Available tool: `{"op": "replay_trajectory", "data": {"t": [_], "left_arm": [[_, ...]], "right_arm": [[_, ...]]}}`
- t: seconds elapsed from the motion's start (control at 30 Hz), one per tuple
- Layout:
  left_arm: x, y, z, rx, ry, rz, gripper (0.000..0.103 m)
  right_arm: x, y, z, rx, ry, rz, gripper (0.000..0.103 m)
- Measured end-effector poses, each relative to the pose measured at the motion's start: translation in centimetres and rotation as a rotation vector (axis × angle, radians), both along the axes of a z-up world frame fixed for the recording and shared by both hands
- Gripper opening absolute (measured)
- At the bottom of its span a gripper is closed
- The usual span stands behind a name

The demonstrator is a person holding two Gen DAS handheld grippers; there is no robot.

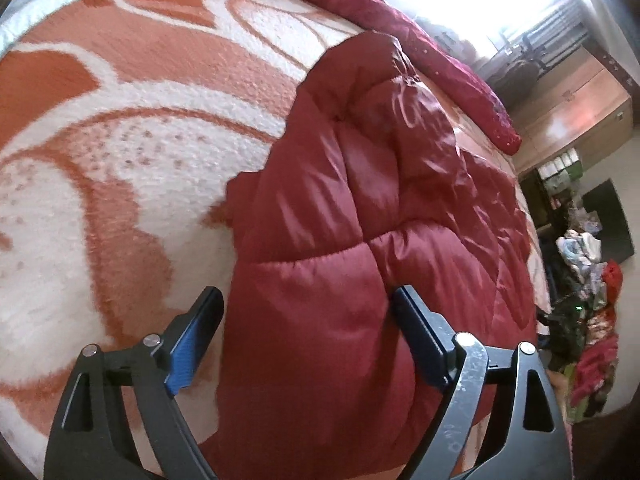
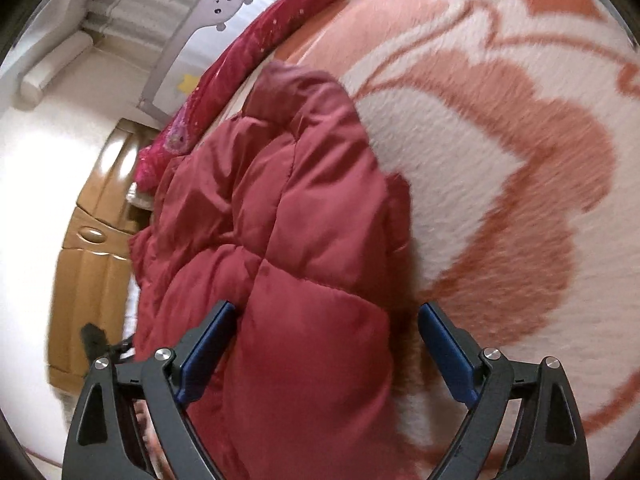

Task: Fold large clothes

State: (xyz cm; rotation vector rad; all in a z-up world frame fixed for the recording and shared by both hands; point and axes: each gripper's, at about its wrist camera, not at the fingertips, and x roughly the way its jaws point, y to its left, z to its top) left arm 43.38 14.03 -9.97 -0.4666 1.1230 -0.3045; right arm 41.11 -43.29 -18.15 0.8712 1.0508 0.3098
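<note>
Left wrist: left gripper [image 1: 306,316] and right gripper [image 2: 326,328] both spread wide, holding nothing, over the puffy, slippery red jacket [image 1: 360,240] near the blanket's [image 1: 120,140] edge; I'd pinch quilted seams.

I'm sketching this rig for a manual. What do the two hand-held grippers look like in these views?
Both look alike. The left hand-held gripper has matte black linkage arms with triangular cut-outs, round silver pivot pins and flat blue pads on the inner faces of its fingers; one arm is scuffed to bare metal. The right hand-held gripper shows the same black frame, silver pins and blue pads. No cables or sleeves show.
</note>
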Motion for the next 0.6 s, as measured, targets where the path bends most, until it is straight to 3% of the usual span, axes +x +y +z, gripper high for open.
{"op": "replay_trajectory", "data": {"t": [0.1, 0.23, 0.33, 0.43, 0.5, 0.6], "left_arm": [[1.1, -0.1, -1.3, -0.054, 0.05, -0.018, 0.103], [2.0, 0.2, -4.1, -0.205, 0.134, -0.002, 0.103], [1.7, 0.3, -4.6, -0.247, 0.12, 0.011, 0.103], [0.7, -0.3, -3.7, -0.224, 0.054, -0.012, 0.085], [0.2, -0.9, -2.9, -0.2, 0.027, -0.024, 0.069], [-0.3, -1.5, -1.6, -0.156, -0.007, -0.038, 0.055]], "right_arm": [[0.9, 0.1, -1.1, 0.064, 0.034, 0.022, 0.098], [1.7, 0.6, -1.5, 0.079, 0.051, 0.053, 0.099], [2.1, 1.4, -1.5, 0.065, 0.059, 0.083, 0.098], [2.3, 2.7, -1.2, 0.056, 0.053, 0.127, 0.089], [2.4, 3.0, -0.8, 0.038, 0.048, 0.131, 0.077], [2.1, 2.9, -0.2, 0.048, 0.037, 0.12, 0.062]]}}
